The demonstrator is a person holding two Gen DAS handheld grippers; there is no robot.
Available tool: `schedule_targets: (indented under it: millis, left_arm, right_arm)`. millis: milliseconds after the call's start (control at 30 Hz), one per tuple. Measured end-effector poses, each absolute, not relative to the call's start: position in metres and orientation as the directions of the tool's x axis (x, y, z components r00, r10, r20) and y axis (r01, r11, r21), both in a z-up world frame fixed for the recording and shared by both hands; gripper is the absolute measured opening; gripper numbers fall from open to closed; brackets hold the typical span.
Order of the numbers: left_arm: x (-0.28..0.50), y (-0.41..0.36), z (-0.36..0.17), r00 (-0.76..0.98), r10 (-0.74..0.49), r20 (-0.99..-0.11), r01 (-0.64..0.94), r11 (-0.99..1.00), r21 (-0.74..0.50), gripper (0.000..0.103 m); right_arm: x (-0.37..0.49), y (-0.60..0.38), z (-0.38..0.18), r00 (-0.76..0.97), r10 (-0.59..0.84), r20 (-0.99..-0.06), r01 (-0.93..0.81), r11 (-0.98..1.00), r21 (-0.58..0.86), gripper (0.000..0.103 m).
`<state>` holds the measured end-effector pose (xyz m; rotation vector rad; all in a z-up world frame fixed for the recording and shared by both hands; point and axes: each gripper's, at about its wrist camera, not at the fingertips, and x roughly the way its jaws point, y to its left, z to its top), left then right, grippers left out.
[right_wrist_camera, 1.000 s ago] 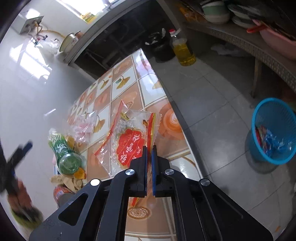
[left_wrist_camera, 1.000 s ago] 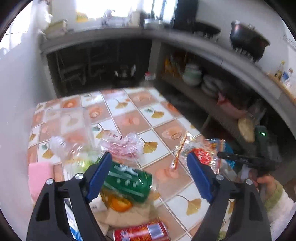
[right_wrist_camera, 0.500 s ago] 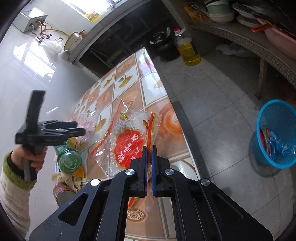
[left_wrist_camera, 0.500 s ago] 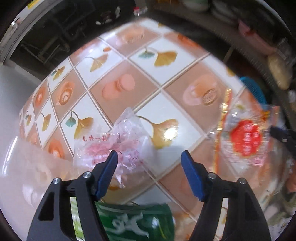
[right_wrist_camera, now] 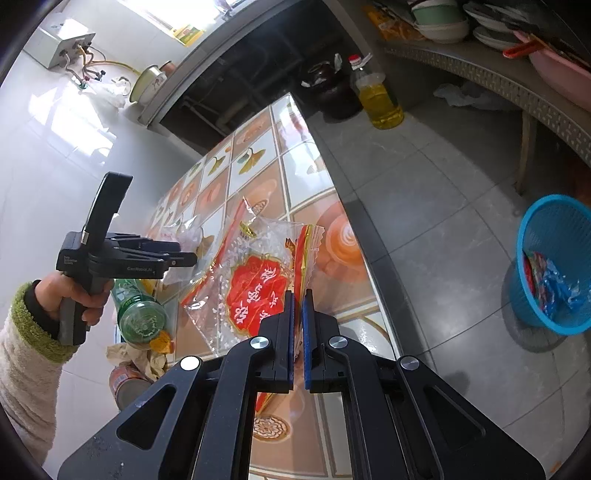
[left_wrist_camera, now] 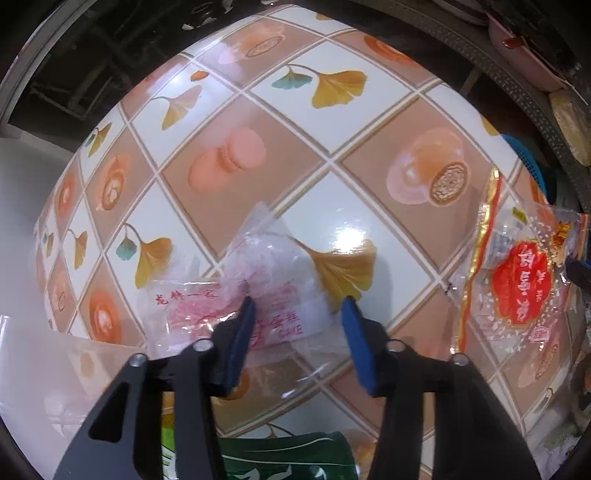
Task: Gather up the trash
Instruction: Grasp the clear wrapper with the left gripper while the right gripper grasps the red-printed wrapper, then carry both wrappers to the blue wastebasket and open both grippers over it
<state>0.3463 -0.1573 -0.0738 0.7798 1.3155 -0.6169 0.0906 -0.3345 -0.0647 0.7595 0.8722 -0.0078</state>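
A crumpled clear wrapper with pink print (left_wrist_camera: 255,291) lies on the tiled table (left_wrist_camera: 280,155). My left gripper (left_wrist_camera: 298,310) is open, its blue jaws down around the wrapper's near part; it also shows in the right wrist view (right_wrist_camera: 192,258). My right gripper (right_wrist_camera: 297,299) is shut on the edge of a clear bag with a red label (right_wrist_camera: 255,291), which also shows in the left wrist view (left_wrist_camera: 521,291). A blue trash basket (right_wrist_camera: 554,266) with wrappers inside stands on the floor to the right of the table.
A green bottle (right_wrist_camera: 138,314), crumpled paper (right_wrist_camera: 136,356) and a red can (right_wrist_camera: 127,380) lie at the table's near left. An oil bottle (right_wrist_camera: 376,96) stands on the floor beyond the table. Shelves with bowls (right_wrist_camera: 439,22) run along the right.
My left gripper has dropped toward the table and narrowed around the pink-printed wrapper. My right gripper holds the red-label bag almost still.
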Motion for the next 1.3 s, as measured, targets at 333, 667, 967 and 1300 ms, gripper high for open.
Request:
schedule_targets:
  millis: [333,667,967,1300]
  left_arm:
    - [0.341,-0.167,-0.071,0.155,-0.014,-0.988,0.796,0.593,0.116,0.007]
    - [0.329,-0.173,-0.044,0.202,-0.075,-0.977,0.808,0.576,0.122,0.002]
    - [0.303,-0.171,0.010,0.279,-0.188,-0.942,0.799,0.590,0.119,0.001]
    - [0.264,-0.180,0.050,0.305,-0.312,-0.900,0.820,0.566,0.082,0.001]
  right_arm:
    - [0.091,-0.336,-0.065,0.664,0.301,-0.684,0.300,0.730,0.613,0.002]
    - [0.084,-0.336,-0.058,0.689,0.314,-0.654,0.277,0.719,0.637,0.001]
    - [0.069,-0.339,-0.041,0.730,0.341,-0.592,0.232,0.691,0.685,0.000]
    - [0.038,-0.355,-0.028,0.774,0.350,-0.527,0.214,0.639,0.739,0.000]
